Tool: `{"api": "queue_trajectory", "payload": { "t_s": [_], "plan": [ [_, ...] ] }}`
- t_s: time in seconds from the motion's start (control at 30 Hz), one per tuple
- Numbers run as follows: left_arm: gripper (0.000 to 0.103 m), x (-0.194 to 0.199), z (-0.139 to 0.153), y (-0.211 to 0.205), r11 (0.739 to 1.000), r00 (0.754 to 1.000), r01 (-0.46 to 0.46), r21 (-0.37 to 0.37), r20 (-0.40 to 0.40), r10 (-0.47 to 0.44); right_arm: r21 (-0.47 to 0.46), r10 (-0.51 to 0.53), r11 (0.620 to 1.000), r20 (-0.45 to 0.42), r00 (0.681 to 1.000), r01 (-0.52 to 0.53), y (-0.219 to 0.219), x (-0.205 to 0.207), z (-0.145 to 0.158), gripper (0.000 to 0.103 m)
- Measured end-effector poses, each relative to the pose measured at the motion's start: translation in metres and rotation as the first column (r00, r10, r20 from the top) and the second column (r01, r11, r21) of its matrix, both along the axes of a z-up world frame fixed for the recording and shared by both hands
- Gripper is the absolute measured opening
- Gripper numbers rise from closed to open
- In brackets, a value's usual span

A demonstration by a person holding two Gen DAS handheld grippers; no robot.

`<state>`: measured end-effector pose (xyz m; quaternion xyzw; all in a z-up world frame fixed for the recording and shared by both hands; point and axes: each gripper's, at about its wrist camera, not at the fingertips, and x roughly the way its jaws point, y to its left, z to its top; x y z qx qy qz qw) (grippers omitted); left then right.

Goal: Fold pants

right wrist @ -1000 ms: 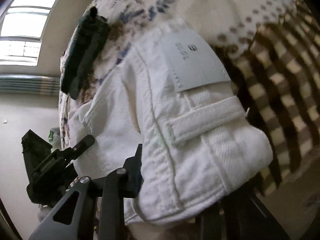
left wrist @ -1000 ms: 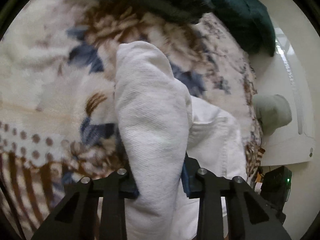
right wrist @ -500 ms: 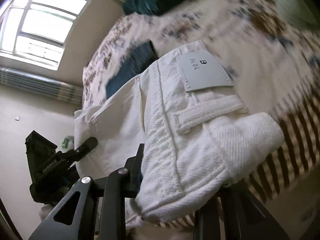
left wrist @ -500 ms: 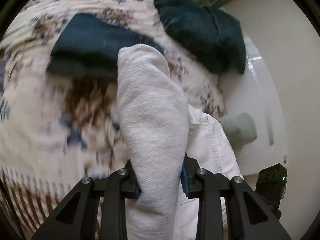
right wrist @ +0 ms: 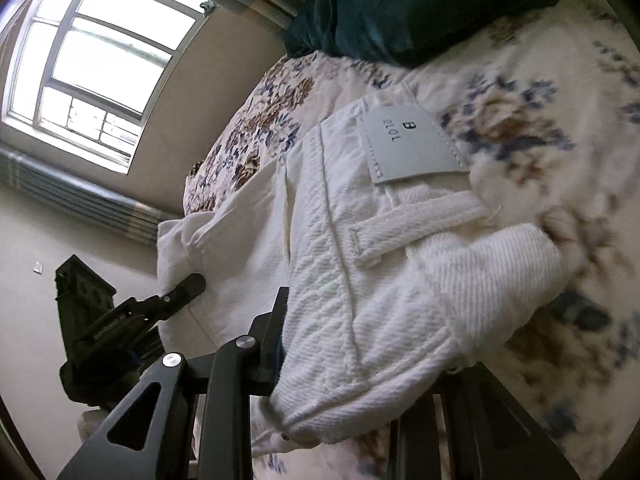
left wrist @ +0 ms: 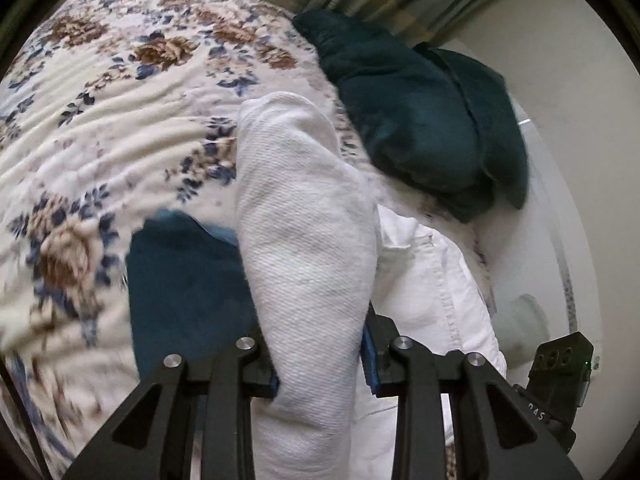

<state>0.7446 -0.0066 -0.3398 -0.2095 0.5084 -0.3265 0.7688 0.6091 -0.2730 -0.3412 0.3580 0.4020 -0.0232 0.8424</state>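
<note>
The white pants are held up over the floral bed. My left gripper is shut on a bunched fold of them, which rises between its fingers. In the right wrist view the pants' waistband shows a grey label and a belt loop. My right gripper is shut on this waistband end; its right finger is mostly hidden under the cloth. The left gripper's body shows at the pants' left side.
The floral blanket covers the bed. A folded dark teal garment lies below the pants. A dark teal pillow lies at the head; it also shows in the right wrist view. A window and wall lie left.
Both grippers have carried the pants further up the bed toward the pillow. The folded teal garment has passed from ahead of the pants to beneath them. Both grips are unchanged.
</note>
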Motion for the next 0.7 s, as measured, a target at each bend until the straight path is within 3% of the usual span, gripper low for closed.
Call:
{"api": "queue_trajectory", "payload": {
  "t_s": [0.13, 0.17, 0.27, 0.37, 0.47, 0.53, 0.67, 0.7],
  "plan": [
    [0.028, 0.04, -0.069, 0.009, 1.0, 0.995, 0.005, 0.024, -0.097, -0.002, 0.039, 0.005, 0.999, -0.059, 0.998, -0.003, 0.001, 0.037, -0.052, 0.029],
    [0.029, 0.045, -0.094, 0.014, 1.0, 0.989, 0.003, 0.013, -0.145, -0.001, 0.037, 0.015, 0.999, -0.063, 0.998, -0.013, 0.0, 0.042, -0.062, 0.028],
    [0.032, 0.048, -0.124, 0.026, 0.999, 0.979, -0.033, -0.038, -0.204, 0.025, -0.008, 0.083, 0.996, -0.071, 0.994, -0.084, 0.009, 0.051, -0.073, 0.029],
    [0.037, 0.043, -0.115, 0.023, 1.0, 0.986, -0.029, 0.005, -0.166, 0.029, 0.047, 0.103, 0.994, -0.084, 0.991, -0.099, 0.002, 0.051, -0.078, 0.038],
    [0.047, 0.035, -0.098, 0.021, 0.994, 0.988, -0.046, 0.099, -0.142, 0.059, 0.028, 0.105, 0.994, -0.148, 0.984, -0.102, -0.005, 0.044, -0.066, 0.059],
    [0.06, 0.026, -0.086, 0.024, 0.987, 0.986, -0.075, 0.145, -0.136, 0.095, -0.017, 0.096, 0.995, -0.178, 0.979, -0.101, -0.004, 0.03, -0.051, 0.069],
    [0.066, 0.007, -0.063, 0.031, 0.965, 0.981, -0.133, 0.226, -0.108, 0.16, -0.222, 0.062, 0.966, -0.289, 0.955, -0.13, 0.004, 0.019, -0.031, 0.081],
    [0.081, 0.0, -0.058, 0.029, 0.955, 0.982, -0.136, 0.265, -0.092, 0.166, -0.298, 0.046, 0.943, -0.332, 0.942, -0.151, 0.009, 0.02, -0.027, 0.09]
  ]
}}
